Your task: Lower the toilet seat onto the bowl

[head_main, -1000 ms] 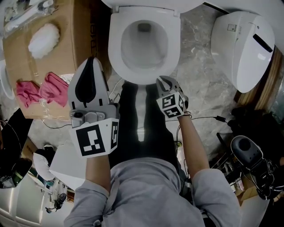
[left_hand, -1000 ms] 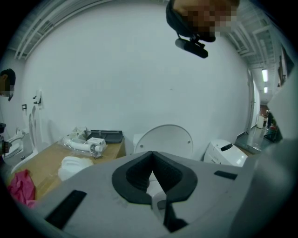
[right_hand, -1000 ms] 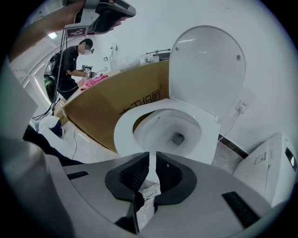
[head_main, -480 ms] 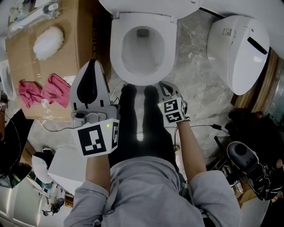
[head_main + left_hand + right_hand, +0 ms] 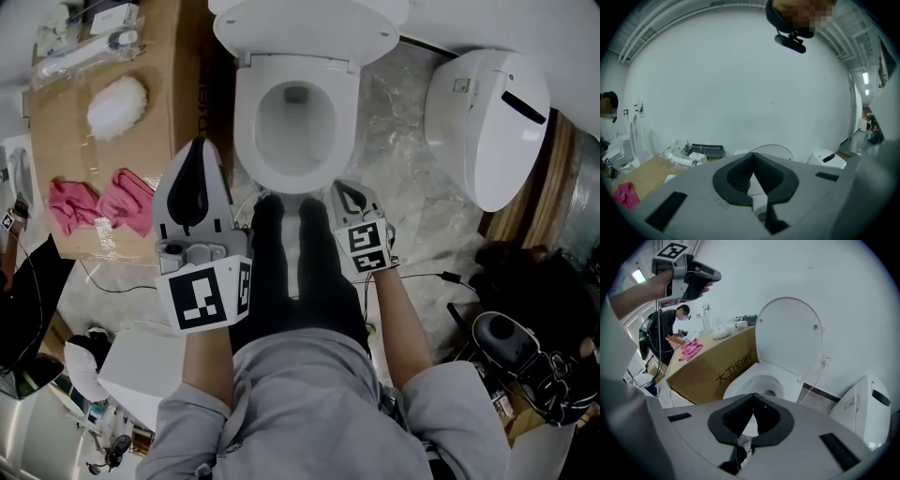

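The white toilet seat (image 5: 246, 122) lies flat on the bowl, and its lid (image 5: 309, 23) stands up against the wall behind. The right gripper view shows the same: seat (image 5: 740, 383) down, lid (image 5: 790, 333) upright. My right gripper (image 5: 339, 190) hovers just short of the bowl's front rim. It is shut with nothing between its pads, and its tips (image 5: 753, 395) meet. My left gripper (image 5: 199, 144) is held higher, left of the bowl. Its jaws (image 5: 753, 155) are also shut and empty, pointing at the wall above the lid (image 5: 773, 151).
A cardboard box (image 5: 178, 84) left of the toilet carries pink cloths (image 5: 103, 202) and a white fluffy pad (image 5: 117, 105). A second white toilet unit (image 5: 487, 112) stands at the right. Cables (image 5: 422, 277) cross the marble floor. The person's black-clad legs (image 5: 291, 272) stand before the bowl.
Both grippers have risen. The right one has drawn back from the bowl's front rim toward the person. The seat stays down on the bowl.
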